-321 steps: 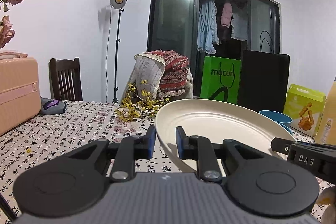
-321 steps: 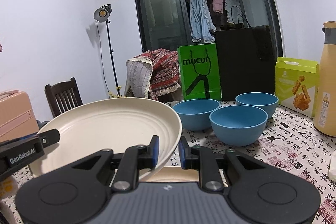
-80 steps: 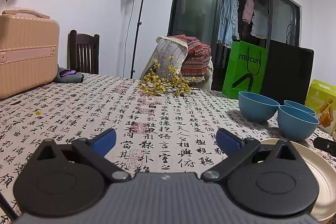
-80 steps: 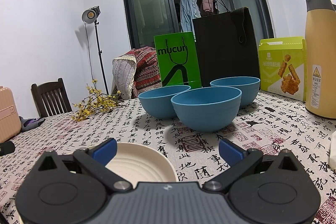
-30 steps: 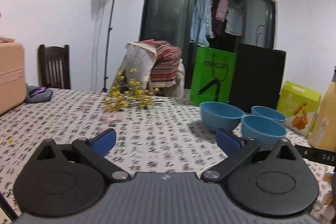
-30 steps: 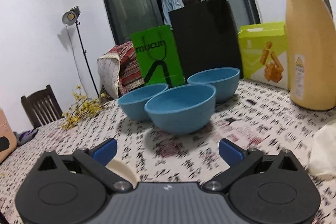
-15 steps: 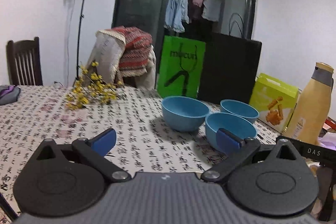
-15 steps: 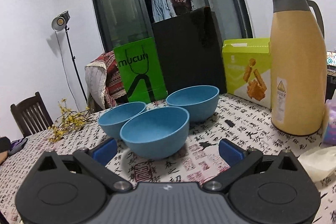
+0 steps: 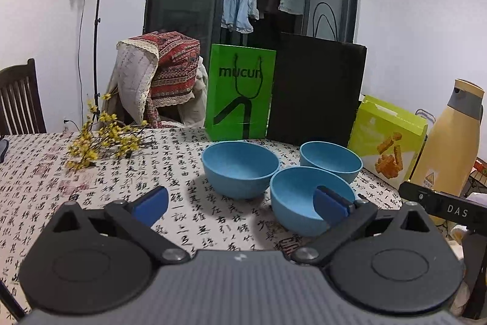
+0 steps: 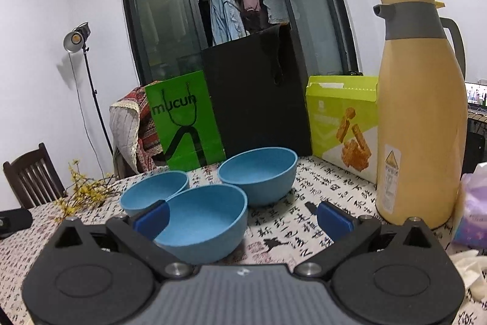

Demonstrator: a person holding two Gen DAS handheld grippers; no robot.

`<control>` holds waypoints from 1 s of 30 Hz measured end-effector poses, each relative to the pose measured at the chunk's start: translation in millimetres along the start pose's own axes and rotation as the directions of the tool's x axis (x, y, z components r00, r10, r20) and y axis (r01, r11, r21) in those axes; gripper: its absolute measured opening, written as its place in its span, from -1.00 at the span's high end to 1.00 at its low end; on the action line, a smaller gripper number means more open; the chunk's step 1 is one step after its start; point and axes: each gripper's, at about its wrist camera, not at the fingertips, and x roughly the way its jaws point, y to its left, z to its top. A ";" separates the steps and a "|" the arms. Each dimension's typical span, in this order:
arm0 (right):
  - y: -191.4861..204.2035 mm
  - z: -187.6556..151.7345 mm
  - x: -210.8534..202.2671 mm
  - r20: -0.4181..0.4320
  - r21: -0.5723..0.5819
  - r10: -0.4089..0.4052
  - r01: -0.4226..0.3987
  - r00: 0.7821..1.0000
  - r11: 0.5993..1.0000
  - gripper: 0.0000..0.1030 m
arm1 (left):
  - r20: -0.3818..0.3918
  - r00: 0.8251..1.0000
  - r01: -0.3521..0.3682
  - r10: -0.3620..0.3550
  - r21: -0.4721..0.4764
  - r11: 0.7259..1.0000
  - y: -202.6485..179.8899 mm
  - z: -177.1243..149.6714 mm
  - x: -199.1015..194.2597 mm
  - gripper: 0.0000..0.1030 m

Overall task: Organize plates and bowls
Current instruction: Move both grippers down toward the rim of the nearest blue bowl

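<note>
A green bag (image 9: 240, 95) reads "mucun", and a black bar at the left view's right edge reads "DAS". Three empty blue bowls cluster on the worktop (image 9: 45, 175): the nearest bowl (image 10: 204, 221), a left bowl (image 10: 153, 192) and a far bowl (image 10: 258, 172). The left tool (image 9: 240, 204) and right tool (image 10: 242, 217) are both spread wide, holding nothing, just short of the nearest bowl.

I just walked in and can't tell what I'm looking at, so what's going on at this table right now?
A person holds a two-finger gripper in each hand, tidying dishes. Both the left gripper and the right gripper are open and empty, aimed at three blue bowls on the patterned tablecloth. The nearest bowl sits just ahead of both, with the left bowl and the far bowl behind it. None is stacked yet.
</note>
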 end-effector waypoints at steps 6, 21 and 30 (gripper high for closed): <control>-9.3 14.4 10.4 0.000 0.026 -0.002 0.002 1.000 1.000 -1.00 | -0.010 1.000 0.003 -0.003 0.010 1.000 -15.7 11.8 15.0 -1.00; -17.8 39.7 52.1 -0.044 0.040 -0.008 0.010 0.999 0.999 -1.00 | -0.066 0.997 -0.024 0.025 0.011 1.000 -41.1 38.3 72.1 -1.00; -10.3 36.9 89.3 -0.103 0.078 -0.009 0.018 0.995 0.997 -1.00 | -0.122 0.991 -0.069 0.064 -0.036 0.997 -41.1 34.0 117.6 -1.00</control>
